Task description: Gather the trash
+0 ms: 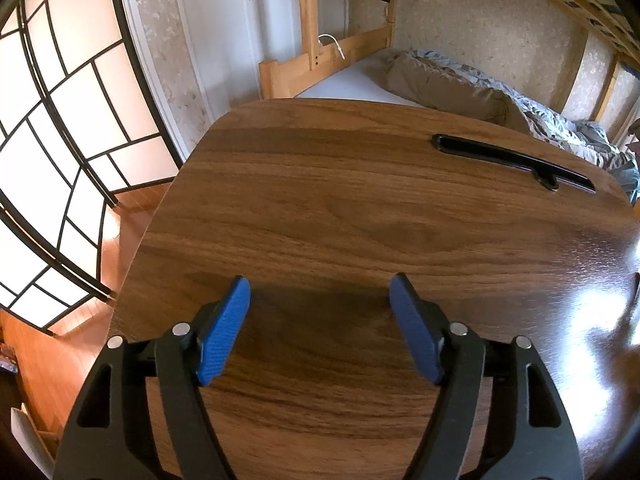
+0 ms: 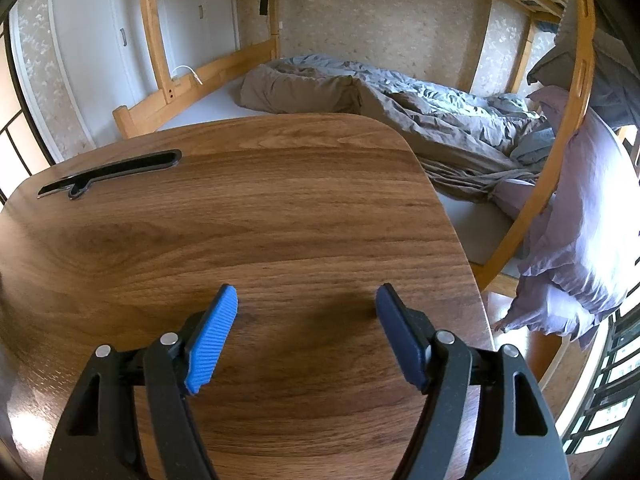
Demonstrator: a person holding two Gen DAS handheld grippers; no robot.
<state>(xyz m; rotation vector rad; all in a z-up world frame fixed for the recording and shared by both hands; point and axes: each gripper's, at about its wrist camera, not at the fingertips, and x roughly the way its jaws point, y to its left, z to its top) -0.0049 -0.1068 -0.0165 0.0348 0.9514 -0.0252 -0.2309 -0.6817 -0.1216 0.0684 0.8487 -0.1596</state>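
Both views look down on a brown wooden table top (image 1: 320,200) (image 2: 260,208). My left gripper (image 1: 320,292) hangs over its near part, open, with nothing between its blue pads (image 1: 222,332). My right gripper (image 2: 306,300) is open too, above the table's right side, and its blue pads (image 2: 212,340) hold nothing. No trash shows in either view.
A black slot (image 1: 508,158) (image 2: 112,172) is set into the table near its far edge. Beyond the table stands a wooden bunk bed (image 2: 188,92) with a rumpled grey duvet (image 2: 440,120). A paper screen (image 1: 60,120) stands at the left, over wooden floor (image 1: 60,352). A lilac pillow (image 2: 580,232) hangs at the right.
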